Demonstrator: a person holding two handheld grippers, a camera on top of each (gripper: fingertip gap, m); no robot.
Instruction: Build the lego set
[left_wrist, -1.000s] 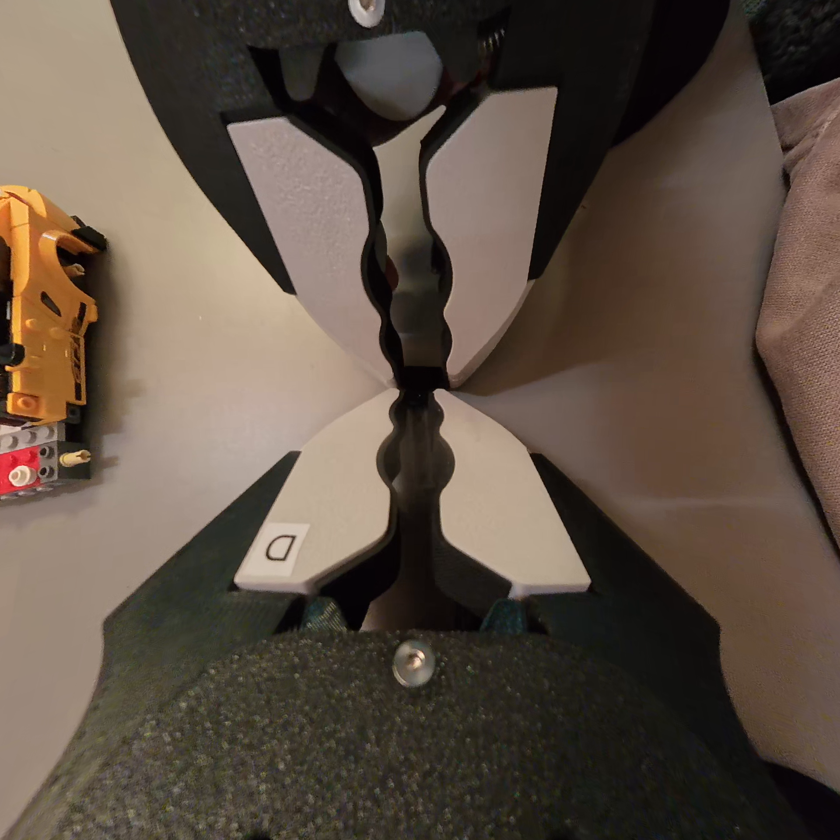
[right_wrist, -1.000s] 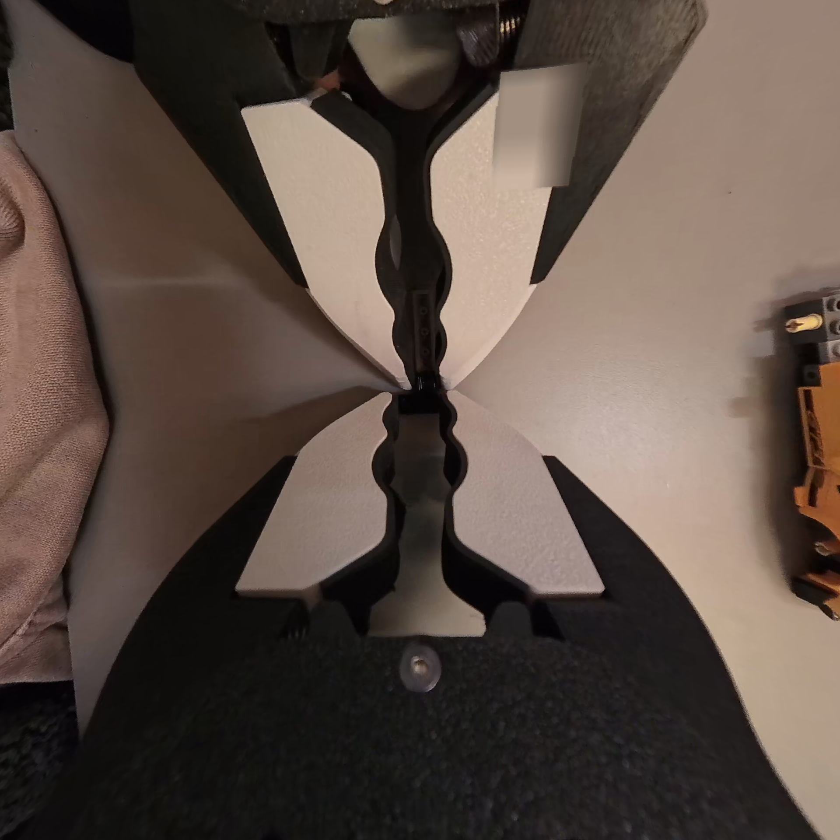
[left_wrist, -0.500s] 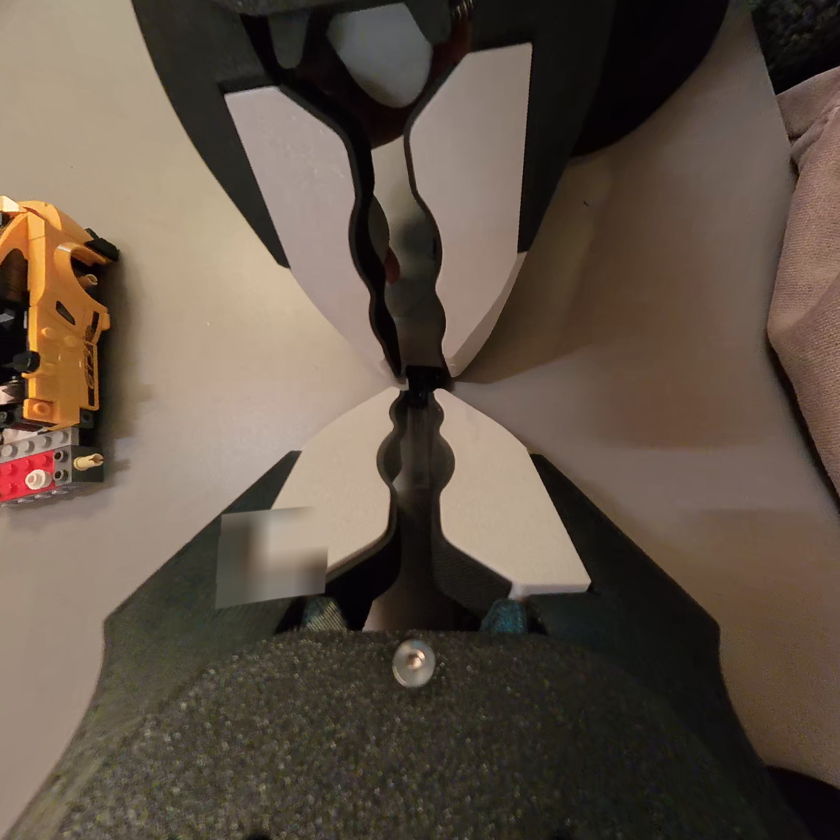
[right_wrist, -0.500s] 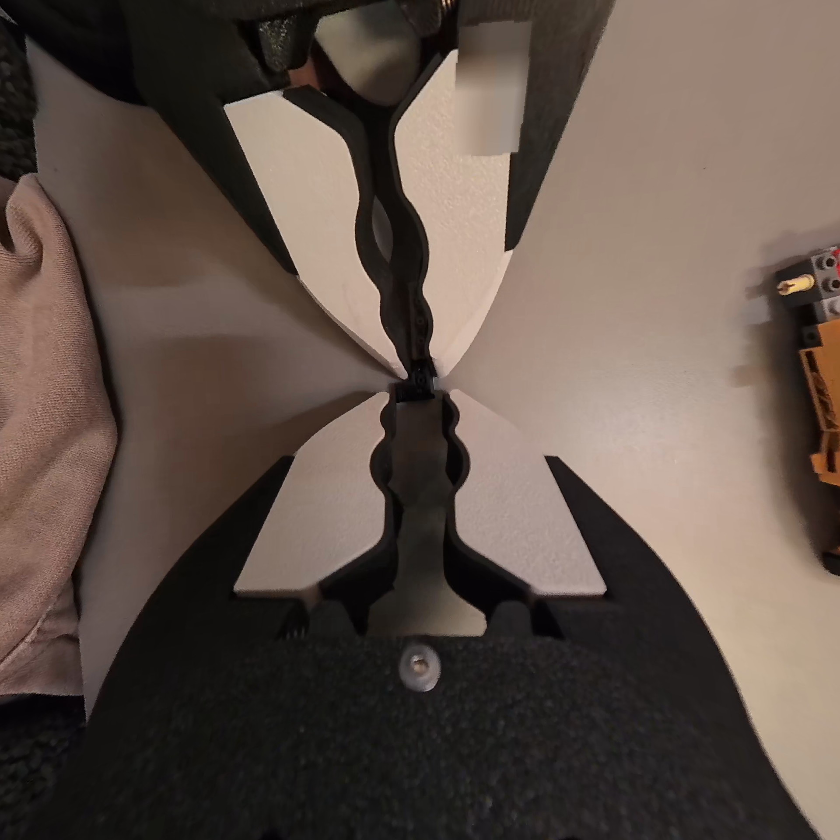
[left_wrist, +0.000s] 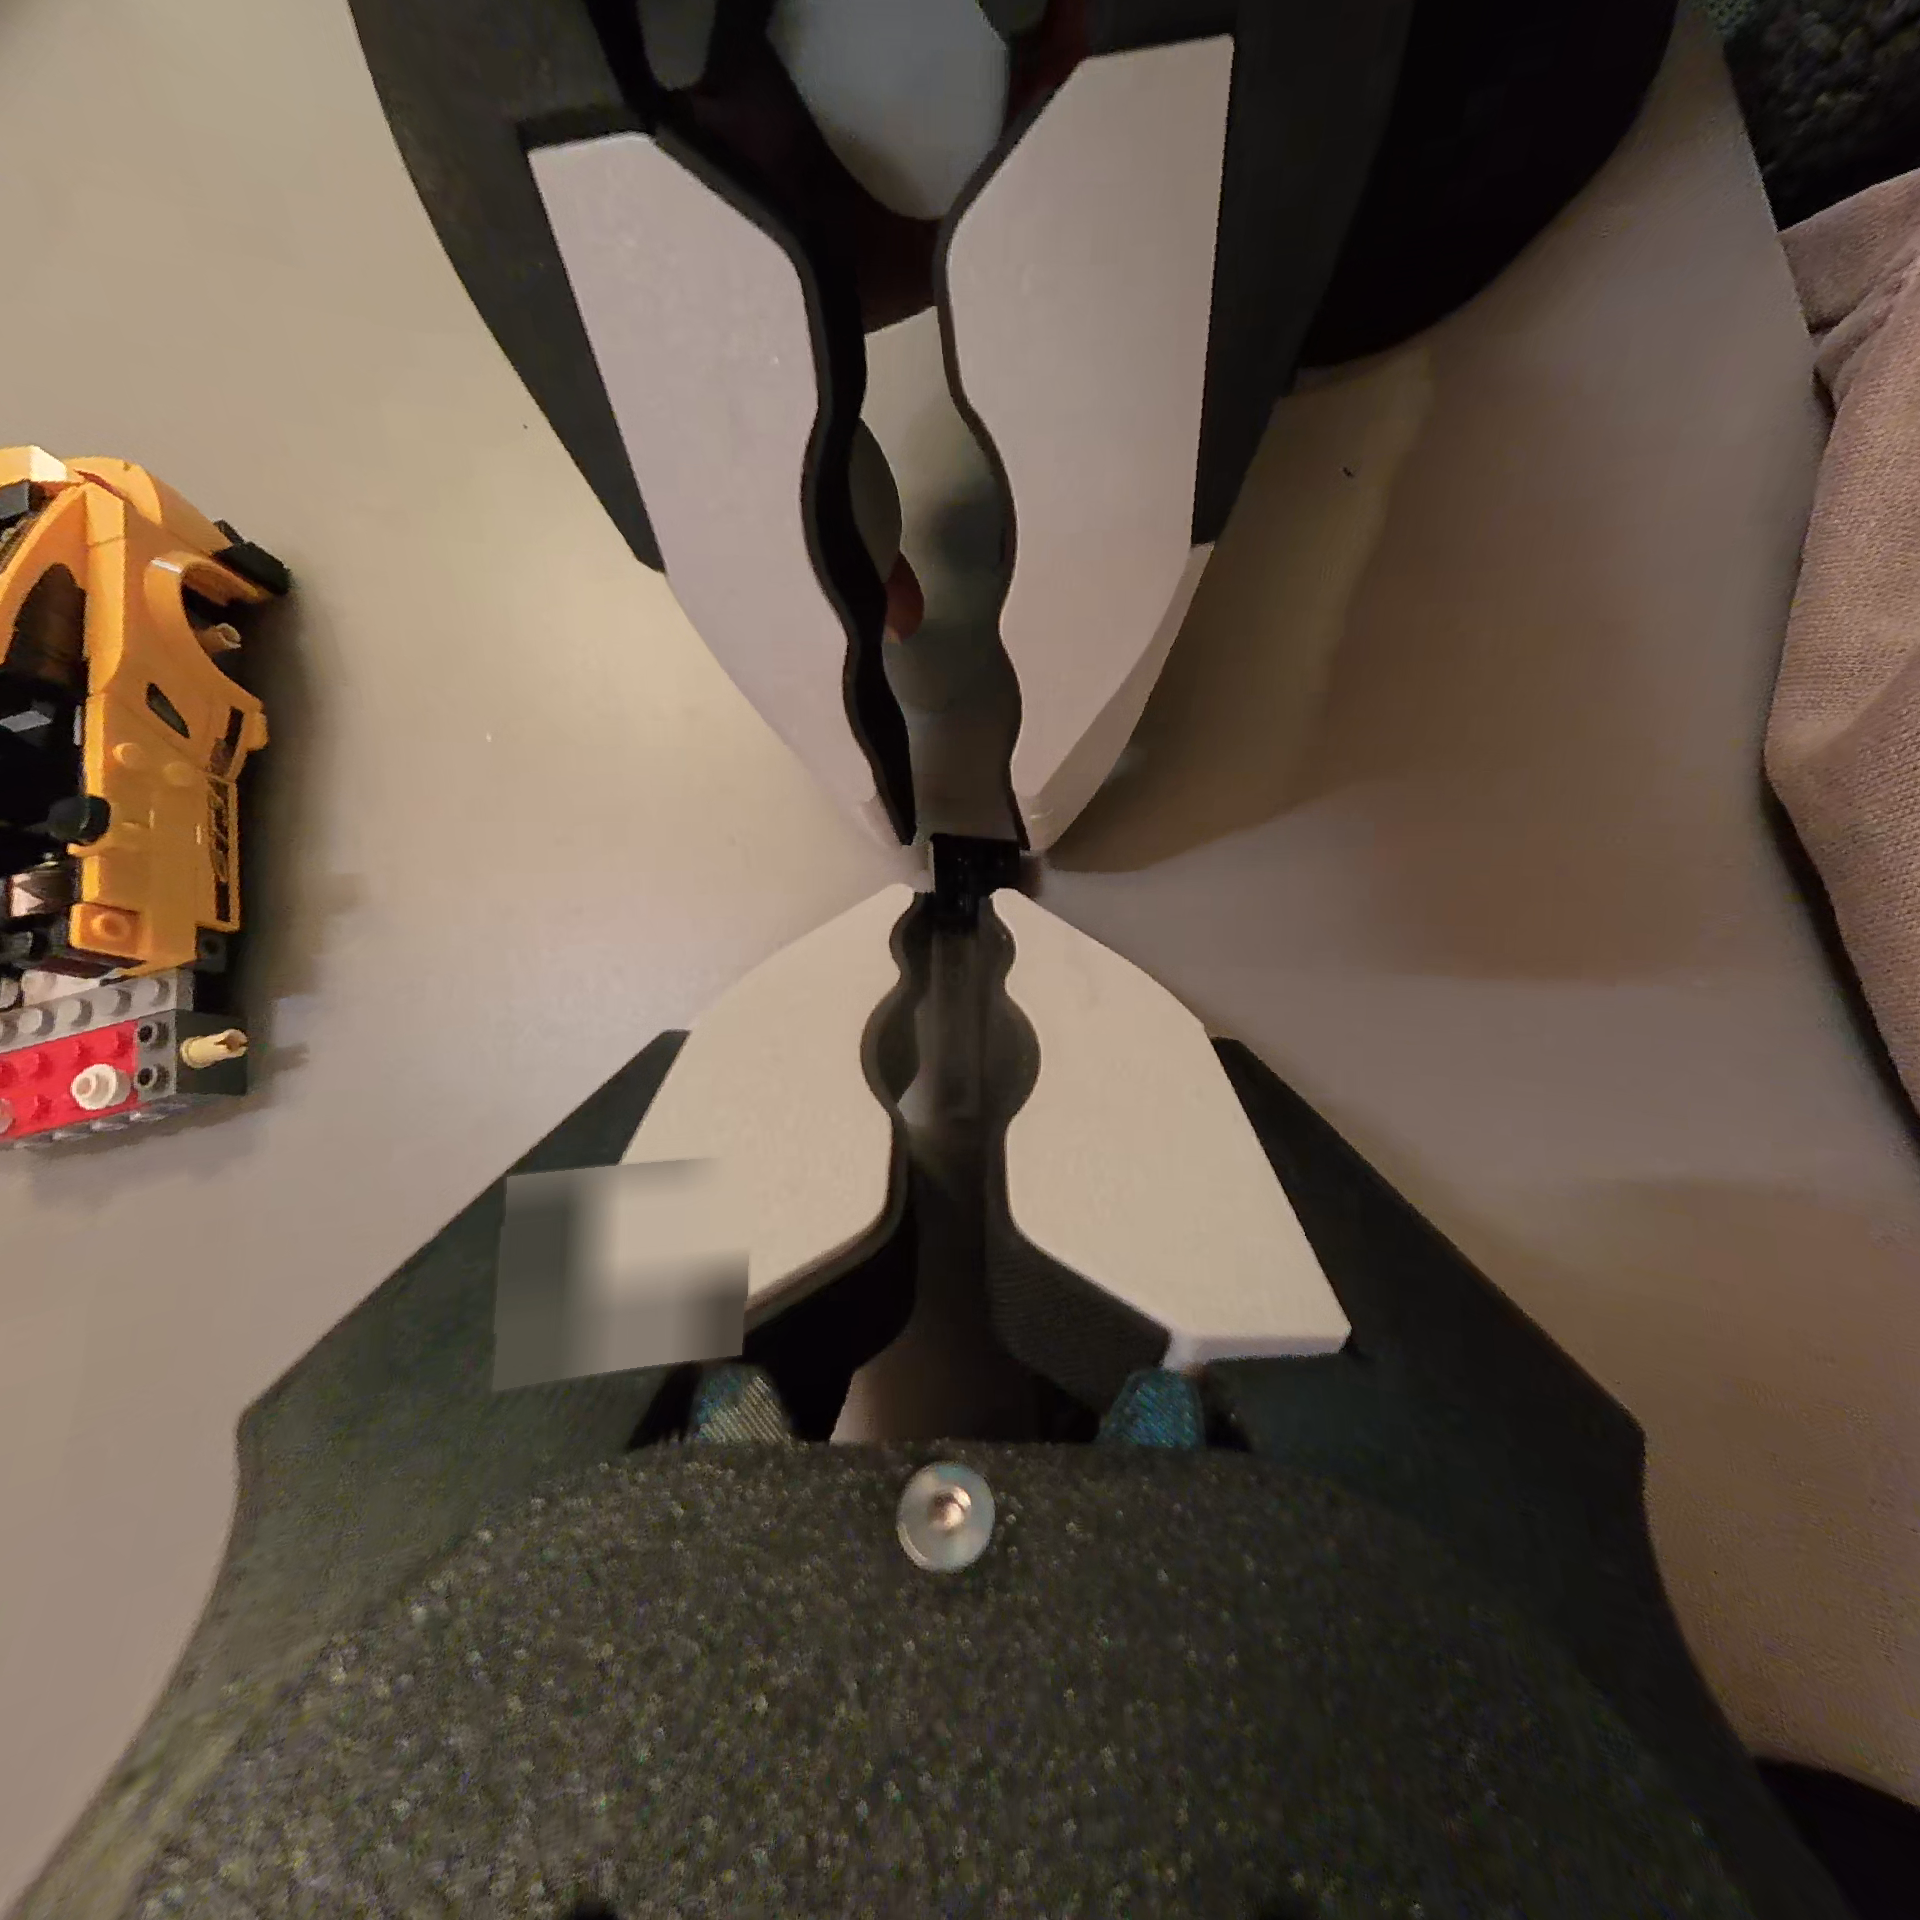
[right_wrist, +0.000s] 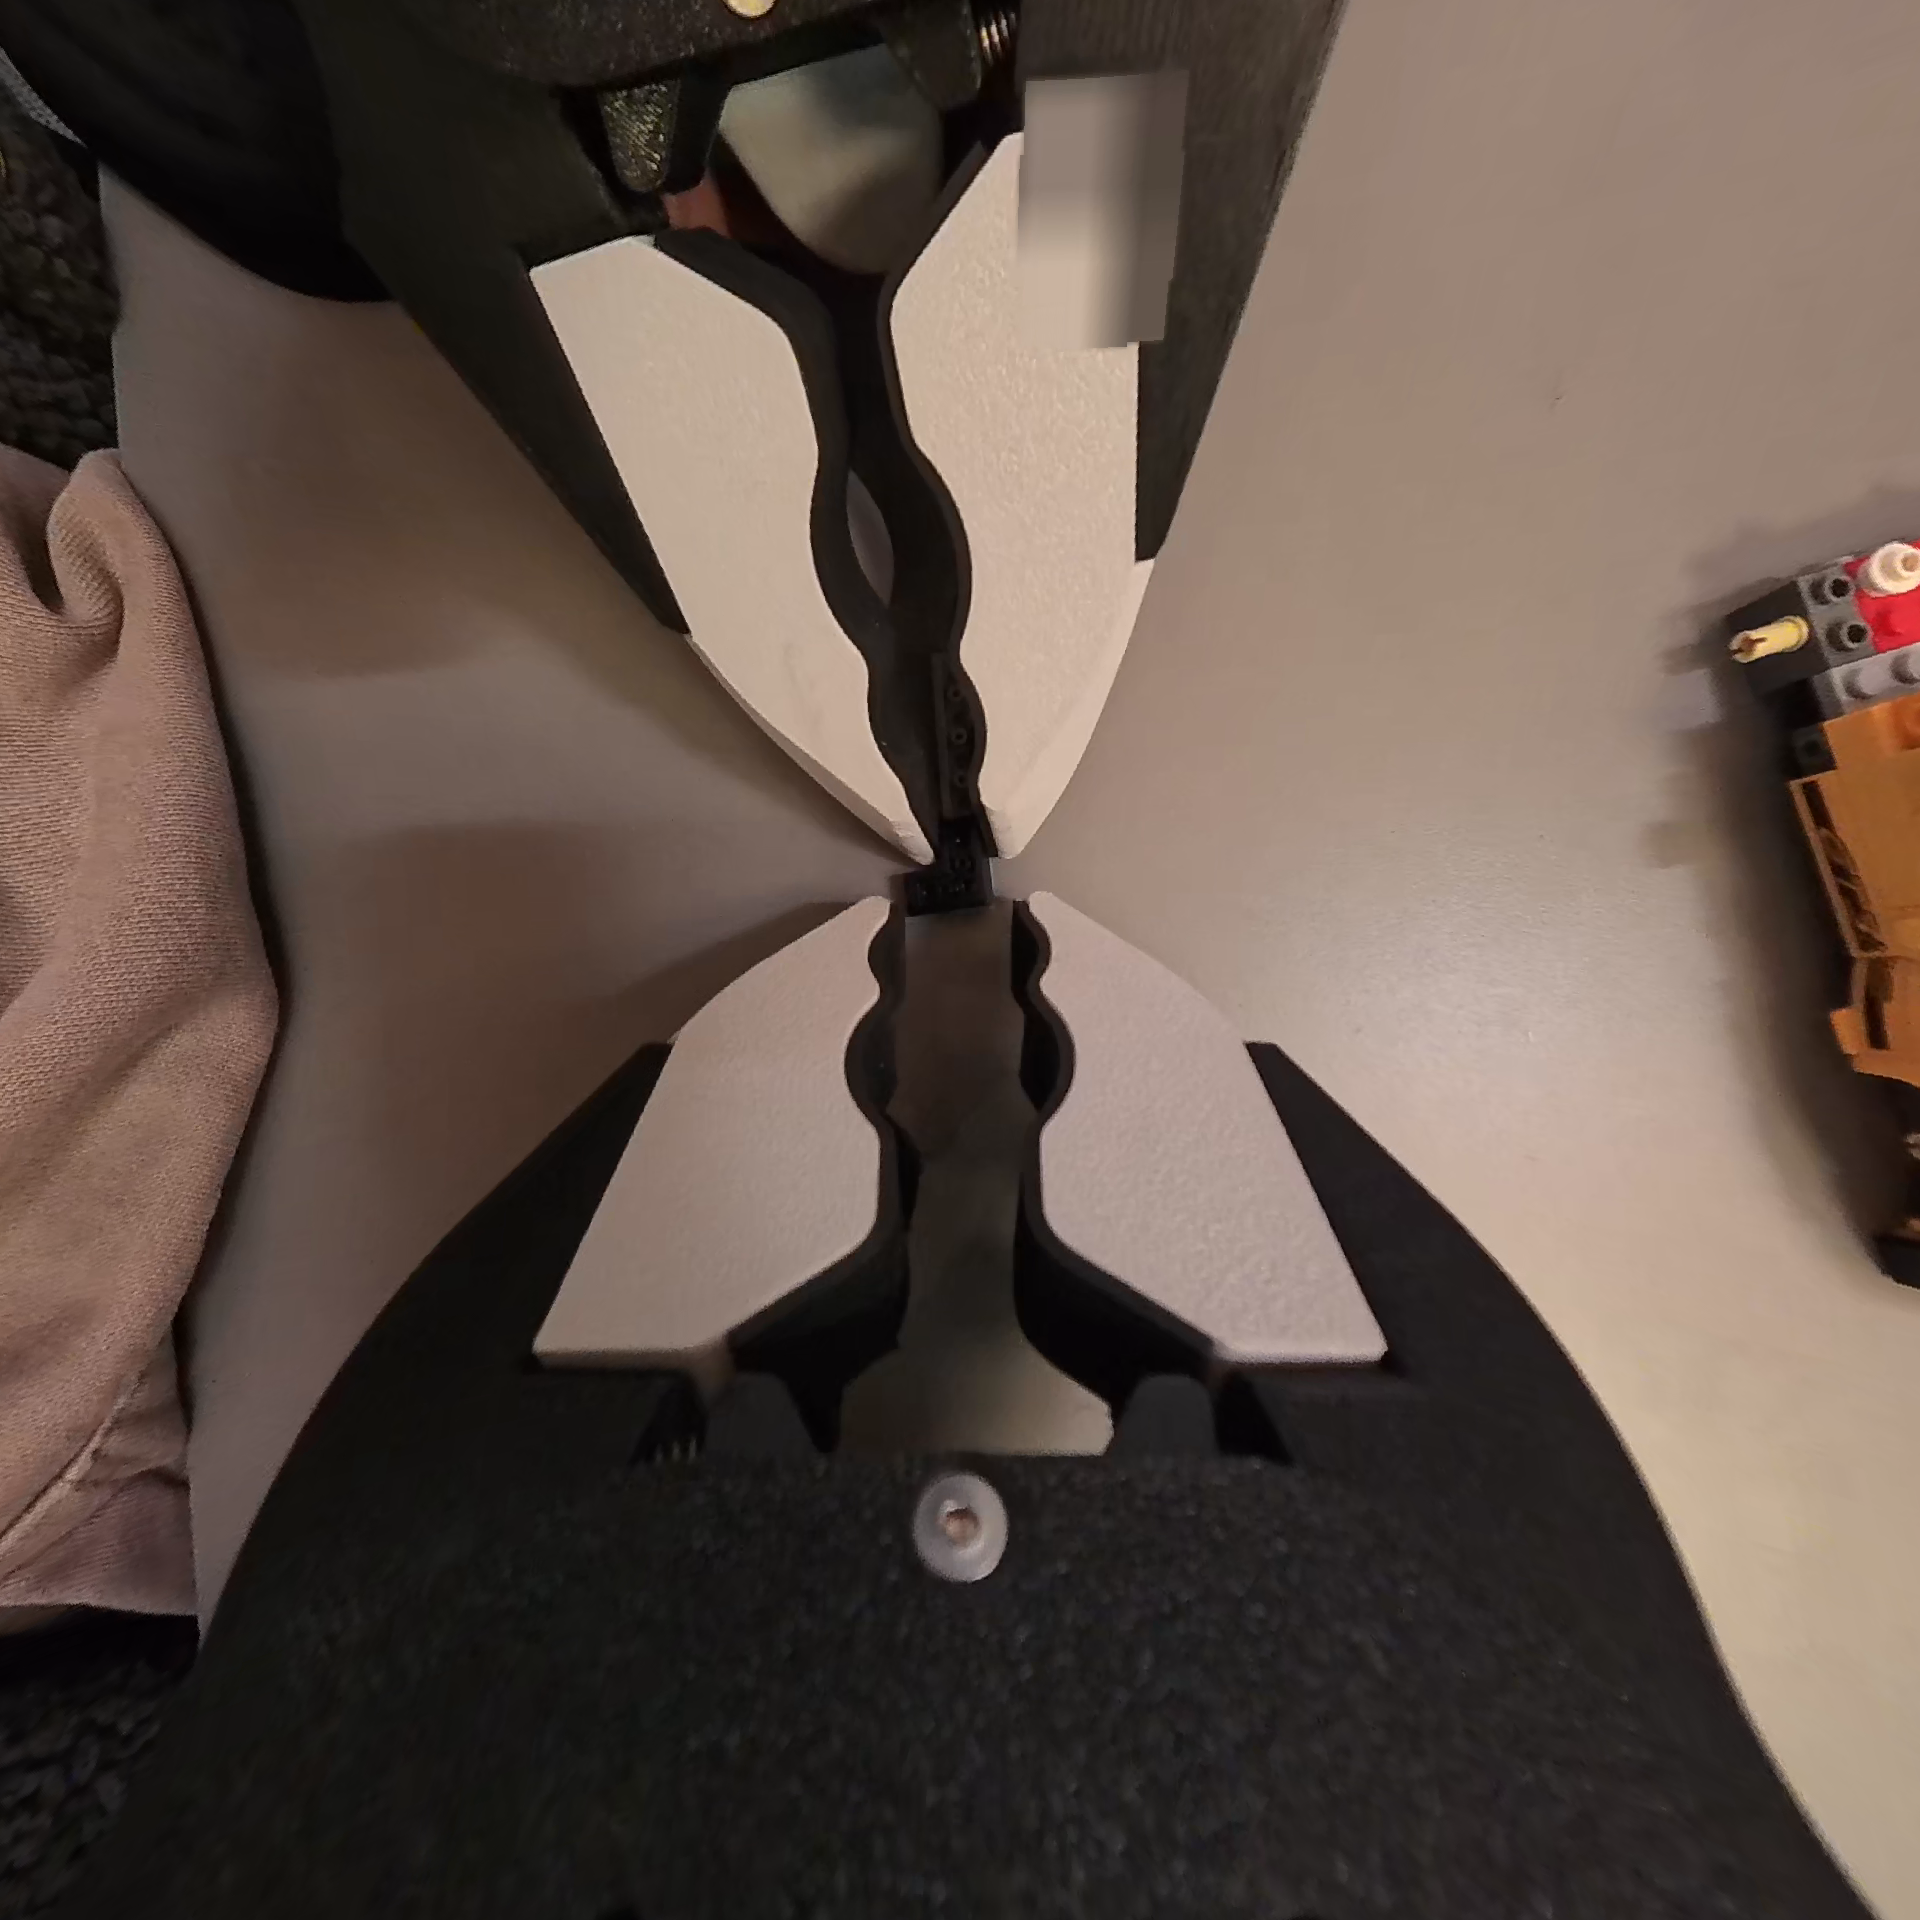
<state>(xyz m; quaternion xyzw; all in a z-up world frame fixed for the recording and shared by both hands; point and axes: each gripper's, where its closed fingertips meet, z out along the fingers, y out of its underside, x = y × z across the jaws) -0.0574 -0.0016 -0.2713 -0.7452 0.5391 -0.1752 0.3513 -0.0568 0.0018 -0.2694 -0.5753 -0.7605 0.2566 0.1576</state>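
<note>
Tip to tip, the left hand-held gripper (left_wrist: 961, 902) and right hand-held gripper (right_wrist: 951, 902) each pinch small black pieces (right_wrist: 948, 878), well apart from the yellow lego car (left_wrist: 114, 769) on the tabletop (left_wrist: 520, 520).

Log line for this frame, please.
left gripper: shut on black lego piece | right gripper: shut on same piece, tips meeting | yellow lego car: on table, untouched

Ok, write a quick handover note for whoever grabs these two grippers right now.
Left gripper: shut on a small black lego piece.
Right gripper: tips meet the left's at the same black assembly; its grip cannot be told.
Both are over the pale table.
The half-built orange, grey and red lego car lies apart, untouched.
Left: finish joining the black pieces, then fit them to the car.
</note>
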